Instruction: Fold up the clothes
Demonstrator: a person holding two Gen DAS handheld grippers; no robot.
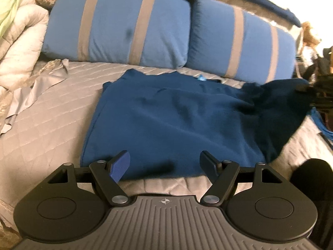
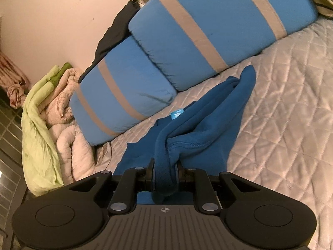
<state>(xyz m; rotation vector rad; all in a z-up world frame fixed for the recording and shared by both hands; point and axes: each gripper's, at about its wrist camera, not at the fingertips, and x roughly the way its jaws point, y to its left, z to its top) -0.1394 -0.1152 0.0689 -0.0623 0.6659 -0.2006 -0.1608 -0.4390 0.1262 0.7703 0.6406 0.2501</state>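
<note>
Blue shirt (image 1: pixel 172 116) lies flat on the quilted bed (image 1: pixel 52 112), just below two striped pillows (image 1: pixel 116 25). Left hand-held gripper (image 1: pixel 164 166) spread wide, holding nothing, poised over the shirt's near hem. Right hand-held gripper (image 2: pixel 165 174) clamped on a bunched fold of the shirt (image 2: pixel 187 125), lifting that side.
</note>
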